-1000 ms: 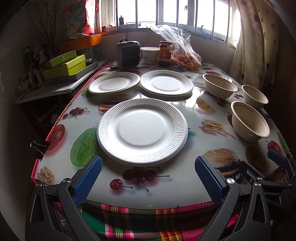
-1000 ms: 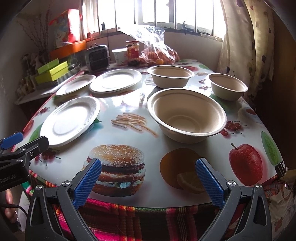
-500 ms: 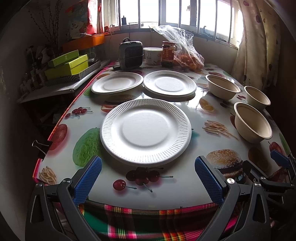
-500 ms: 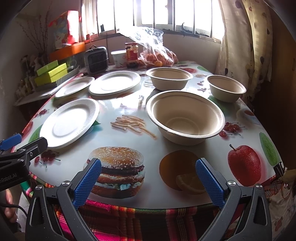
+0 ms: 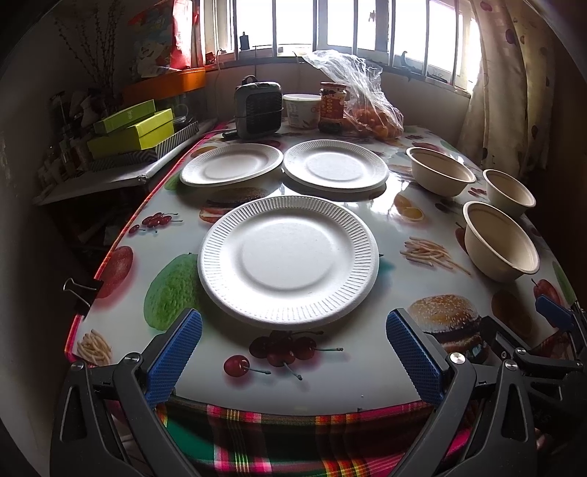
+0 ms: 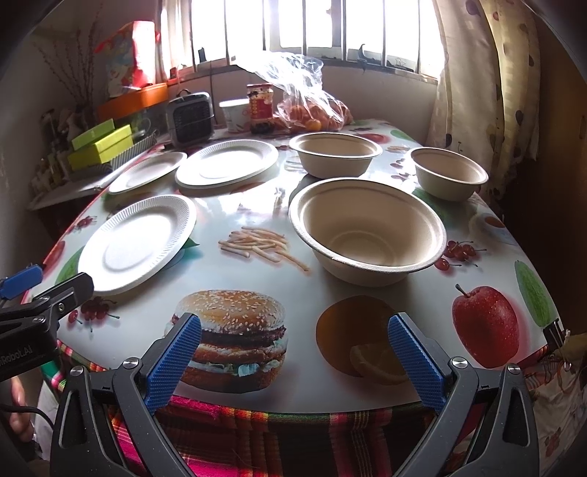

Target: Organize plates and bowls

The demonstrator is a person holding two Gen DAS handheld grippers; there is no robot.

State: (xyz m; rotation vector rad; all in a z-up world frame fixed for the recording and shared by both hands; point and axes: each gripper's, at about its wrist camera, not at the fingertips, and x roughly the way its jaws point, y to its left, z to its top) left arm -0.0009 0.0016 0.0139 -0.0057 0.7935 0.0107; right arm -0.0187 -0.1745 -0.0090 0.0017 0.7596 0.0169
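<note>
Left wrist view: glossy table (image 5: pixel 370 370) printed with burgers, cherries, fries and apples, plaid cloth hanging under its near edge, barred window (image 5: pixel 330 22) bright at the far end, spotted curtain (image 5: pixel 506 84) on the right, side shelf at left stacked with lime-green boxes (image 5: pixel 132 128). At the far end, a small grey heater (image 5: pixel 258 110), a white tub (image 5: pixel 301 110), a red-labelled jar (image 5: pixel 332 106) and a clear bag of oranges (image 5: pixel 370 106). Left gripper (image 5: pixel 293 352) spread wide and empty at the near edge, blue pads either side of a ribbed white plate (image 5: pixel 288 260) lying flat just ahead, not touching it. Two more white plates (image 5: pixel 231 164) (image 5: pixel 335 166) side by side beyond, rims nearly meeting. Three beige bowls (image 5: pixel 500 246) (image 5: pixel 442 170) (image 5: pixel 508 190) upright and apart along the right. Binder clip (image 5: pixel 79 290) on the left table edge, seen only from here, plus a blue tip of the other tool at lower right. Right wrist view: right gripper (image 6: pixel 293 359) likewise wide apart and holding nothing, over the burger print, nearest bowl (image 6: pixel 367 229) straight ahead with its stepped inner floor and rolled rim showing, matte pulp-coloured. Only here: a big red apple print (image 6: pixel 484 326), a second clip (image 6: pixel 554 330) at the right corner, and the left tool's dark body at the left margin.
</note>
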